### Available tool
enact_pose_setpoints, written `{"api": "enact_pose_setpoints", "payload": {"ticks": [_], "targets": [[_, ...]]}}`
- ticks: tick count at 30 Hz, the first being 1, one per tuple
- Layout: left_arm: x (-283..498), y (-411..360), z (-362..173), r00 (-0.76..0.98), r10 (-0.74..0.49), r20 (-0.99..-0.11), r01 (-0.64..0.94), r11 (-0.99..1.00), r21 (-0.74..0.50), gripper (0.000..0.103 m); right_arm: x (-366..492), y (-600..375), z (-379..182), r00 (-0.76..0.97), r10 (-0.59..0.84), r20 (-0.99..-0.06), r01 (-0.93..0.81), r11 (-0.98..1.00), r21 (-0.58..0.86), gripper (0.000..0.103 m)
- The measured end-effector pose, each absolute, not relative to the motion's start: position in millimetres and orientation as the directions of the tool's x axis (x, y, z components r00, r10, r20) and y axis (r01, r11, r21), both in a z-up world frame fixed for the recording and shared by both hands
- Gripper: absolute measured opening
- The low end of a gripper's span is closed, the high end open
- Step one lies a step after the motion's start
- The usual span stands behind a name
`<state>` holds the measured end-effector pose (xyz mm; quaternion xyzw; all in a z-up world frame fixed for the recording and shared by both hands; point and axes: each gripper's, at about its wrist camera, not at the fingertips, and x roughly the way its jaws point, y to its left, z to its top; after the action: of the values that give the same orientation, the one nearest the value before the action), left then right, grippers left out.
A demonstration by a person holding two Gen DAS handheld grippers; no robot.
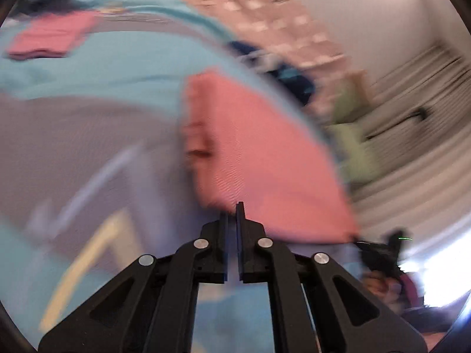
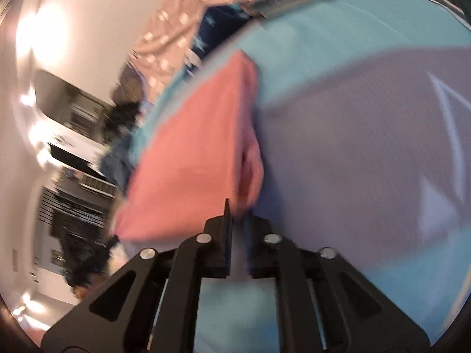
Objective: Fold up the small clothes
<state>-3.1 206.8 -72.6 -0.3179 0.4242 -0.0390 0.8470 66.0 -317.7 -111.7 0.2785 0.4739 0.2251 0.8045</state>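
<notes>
A folded pink cloth point(image 1: 259, 153) hangs between my two grippers over a blue and grey bed cover point(image 1: 88, 129). My left gripper point(image 1: 234, 214) is shut on the cloth's near edge. In the right wrist view the same pink cloth point(image 2: 191, 161) fills the middle, and my right gripper point(image 2: 238, 214) is shut on its near corner. Both views are blurred by motion. A second folded pink cloth point(image 1: 50, 38) lies flat on the cover at the far left.
Dark blue clothes point(image 1: 291, 76) lie in a heap at the far edge of the cover, also in the right wrist view point(image 2: 206, 35). A pink spotted blanket point(image 1: 265, 14) lies behind. A green cushion point(image 1: 353, 141) and white slatted blinds point(image 1: 412, 135) stand to the right.
</notes>
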Motion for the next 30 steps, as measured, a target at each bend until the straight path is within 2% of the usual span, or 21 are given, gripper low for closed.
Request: {"api": "enact_pose_setpoints", "payload": {"ticks": [1,3,4,6,9,12,14,17,21,30], "targets": [[-12,213,-76,0.623,-0.245,-0.743,-0.281,0.816,-0.506,0.006,59,-323,-114,0.454,0.638,-0.622,-0.107,0.732,0.673,0.013],[-18,222,-62,0.619,-0.095,-0.78,-0.366,0.844,-0.393,0.006,54,-333,-111,0.485,0.635,-0.601,-0.119,0.729,0.674,0.017],[-14,221,-49,0.633,-0.072,-0.771,-0.361,0.853,-0.377,0.006,54,-339,-107,0.515,0.625,-0.586,-0.126,0.731,0.67,0.024],[-2,206,-20,0.676,-0.071,-0.734,-0.297,0.885,-0.359,0.01,58,-349,-100,0.566,0.626,-0.537,-0.143,0.716,0.684,0.025],[36,151,16,0.714,-0.163,-0.681,-0.117,0.931,-0.345,0.027,71,-350,-94,0.578,0.675,-0.46,-0.208,0.666,0.716,0.025],[96,77,24,0.633,-0.301,-0.714,0.063,0.938,-0.34,0.031,83,-338,-90,0.556,0.692,-0.46,-0.289,0.68,0.674,0.03],[134,21,21,0.559,-0.329,-0.761,0.161,0.943,-0.289,0.032,89,-332,-89,0.535,0.694,-0.482,-0.332,0.697,0.636,0.04],[191,-55,11,0.457,-0.327,-0.827,0.266,0.938,-0.224,0.037,96,-331,-94,0.48,0.733,-0.482,-0.377,0.668,0.641,0.043],[234,-130,-14,0.358,-0.294,-0.886,0.331,0.927,-0.174,0.039,99,-334,-114,0.437,0.761,-0.48,-0.342,0.634,0.693,0.045],[286,-198,-55,0.278,-0.096,-0.956,0.381,0.925,0.017,0.04,107,-332,-103,0.396,0.8,-0.451,-0.446,0.597,0.667,0.043]]}}
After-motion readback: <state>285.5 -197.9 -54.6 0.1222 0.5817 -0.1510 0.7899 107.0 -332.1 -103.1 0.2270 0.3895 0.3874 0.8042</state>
